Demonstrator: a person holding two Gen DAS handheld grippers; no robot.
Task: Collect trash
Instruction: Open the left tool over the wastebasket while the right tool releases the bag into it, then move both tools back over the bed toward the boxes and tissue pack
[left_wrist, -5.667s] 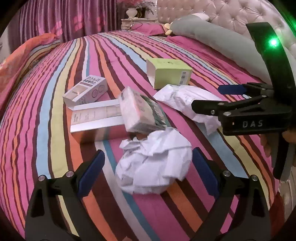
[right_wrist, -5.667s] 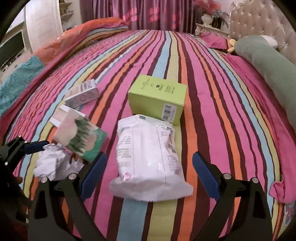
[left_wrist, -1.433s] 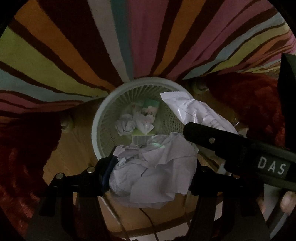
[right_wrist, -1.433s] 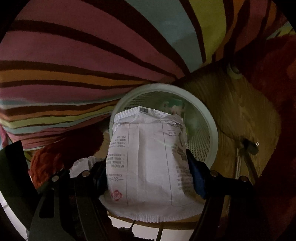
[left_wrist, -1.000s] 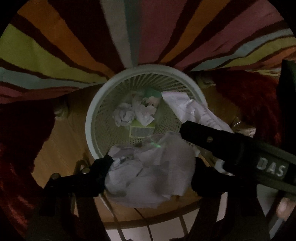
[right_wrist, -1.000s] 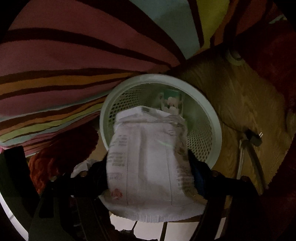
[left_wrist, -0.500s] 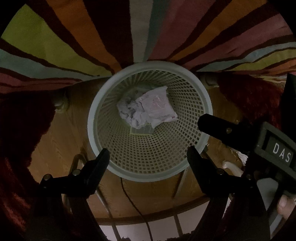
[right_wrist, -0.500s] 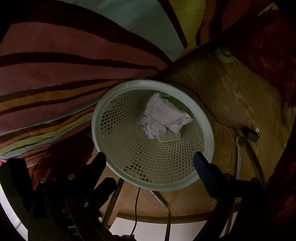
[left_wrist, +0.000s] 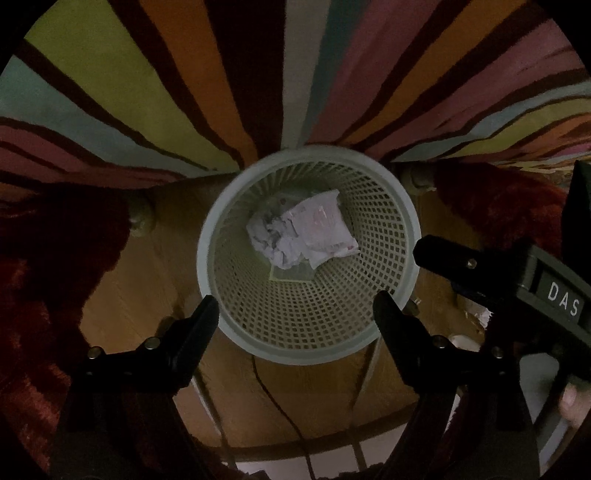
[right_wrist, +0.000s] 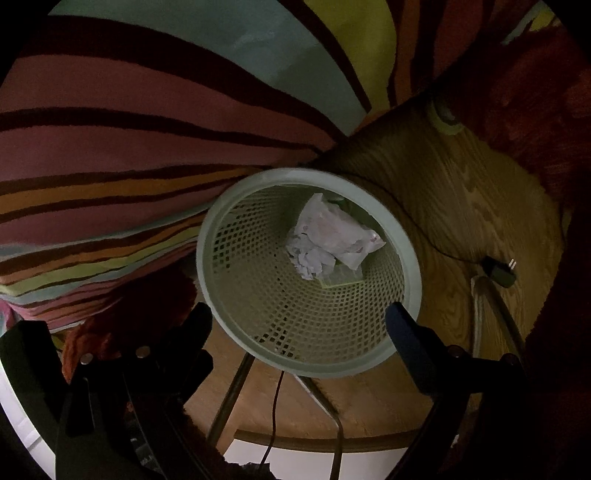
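Left wrist view looks down into the mesh wastebasket (left_wrist: 402, 236) on the wooden floor (left_wrist: 147, 280) beside the striped bed cover (left_wrist: 147, 92); crumpled paper (left_wrist: 271, 240) and a white wrapper (left_wrist: 325, 229) lie at its bottom; the left hand-held gripper (left_wrist: 295, 314) hangs above the rim, jaws wide apart and empty; the right hand-held gripper (right_wrist: 299, 325) is likewise spread and empty. I judge this drop finished; to go on well, lift both straight up, clear of the rim and the cable (right_wrist: 436, 247), before turning back toward the bed.

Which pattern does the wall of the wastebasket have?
The wastebasket wall is a pale greenish-white plastic lattice of small square holes, clearest in the left wrist view.
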